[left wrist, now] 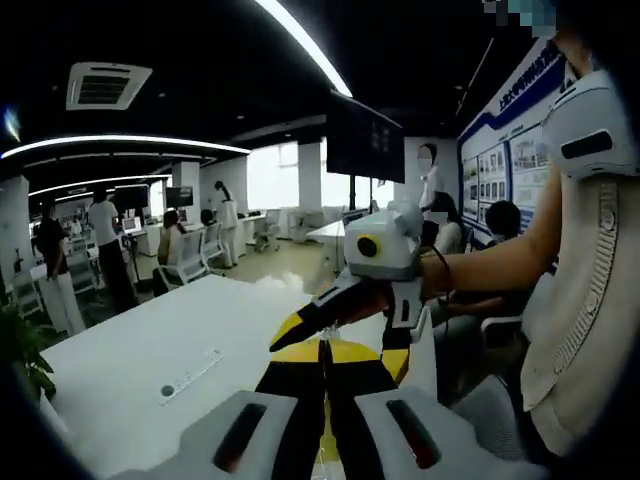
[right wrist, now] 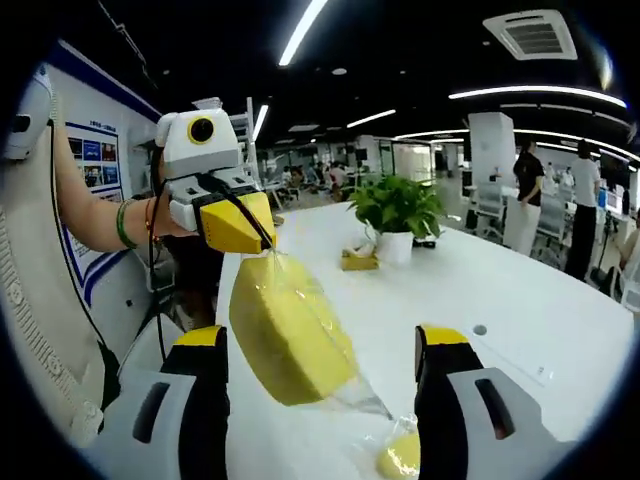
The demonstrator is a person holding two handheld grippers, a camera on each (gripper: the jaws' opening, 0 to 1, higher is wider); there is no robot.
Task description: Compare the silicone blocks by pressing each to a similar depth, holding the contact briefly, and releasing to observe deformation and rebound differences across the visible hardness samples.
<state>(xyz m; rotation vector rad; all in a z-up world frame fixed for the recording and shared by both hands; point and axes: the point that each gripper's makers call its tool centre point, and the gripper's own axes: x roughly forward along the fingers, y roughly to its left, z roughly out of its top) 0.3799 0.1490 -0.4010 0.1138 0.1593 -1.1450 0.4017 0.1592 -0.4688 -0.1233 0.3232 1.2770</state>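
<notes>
A yellow silicone block [right wrist: 290, 340] in a clear plastic bag hangs tilted above the white table [right wrist: 520, 300]. My left gripper [right wrist: 262, 240] comes in from the upper left, its yellow jaws shut on the bag's top edge. My right gripper [right wrist: 322, 340] is open wide, one finger on each side of the block, neither touching it. A second yellow piece [right wrist: 400, 455] lies low in the wrap near the right finger. In the left gripper view my left gripper [left wrist: 322, 345] is shut, with the yellow block [left wrist: 345, 352] just beyond it and the right gripper [left wrist: 300, 325] facing it.
A potted plant [right wrist: 395, 205] and a small yellow object [right wrist: 358, 262] stand on the table further back. A person's arm [left wrist: 500, 260] and torso are close on the side. Several people and chairs [left wrist: 190, 260] occupy the room behind. A cable slot [left wrist: 190, 378] is set in the tabletop [left wrist: 150, 350].
</notes>
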